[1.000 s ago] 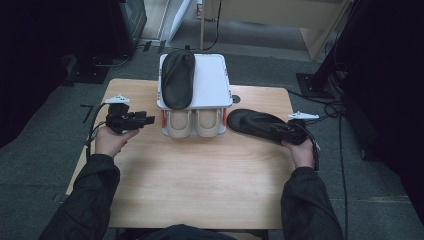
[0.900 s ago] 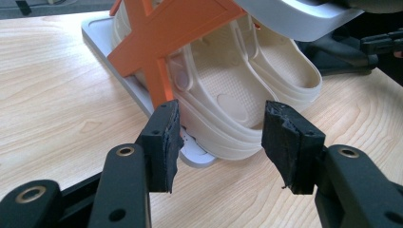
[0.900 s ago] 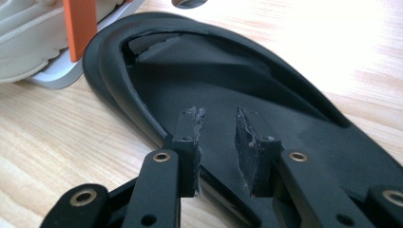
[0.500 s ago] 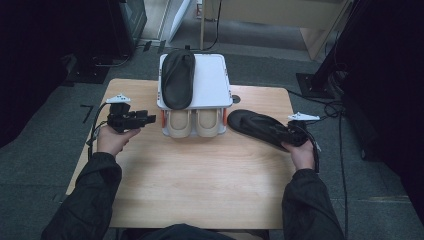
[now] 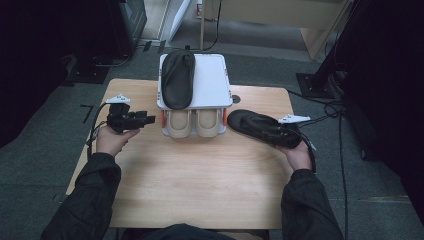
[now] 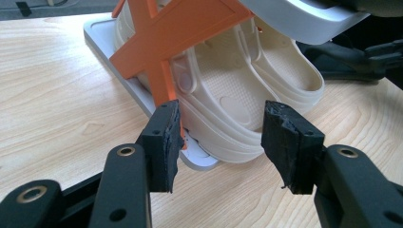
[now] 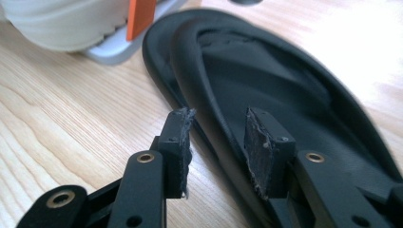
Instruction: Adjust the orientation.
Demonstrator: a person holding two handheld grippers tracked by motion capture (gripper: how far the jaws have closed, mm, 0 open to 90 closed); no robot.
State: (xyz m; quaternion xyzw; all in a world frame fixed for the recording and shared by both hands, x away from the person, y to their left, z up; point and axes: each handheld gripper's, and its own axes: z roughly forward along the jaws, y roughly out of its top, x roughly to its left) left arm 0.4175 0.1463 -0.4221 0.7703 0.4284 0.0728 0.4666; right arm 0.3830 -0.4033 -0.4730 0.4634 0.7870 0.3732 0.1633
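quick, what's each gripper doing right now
left gripper: open, empty, aimed at the beige clogs.
right gripper: jaws just opening, rim of the black flat sandal between them, not pressed.

Wooden table (image 5: 200, 185) on grey carpet (image 5: 40, 165). Black cables (image 5: 340, 130) trail right of the table, pale wood furniture (image 5: 280, 15) at the back.

Evenly lit from overhead across the wooden table (image 5: 200, 190), with dark, murky surroundings at the left and right edges of the high view. Slightly soft and grainy there. Strong glare washing out the table's far right corner in the right gripper view; near parts blurred, soft shadows under the black sandal (image 7: 285, 90).
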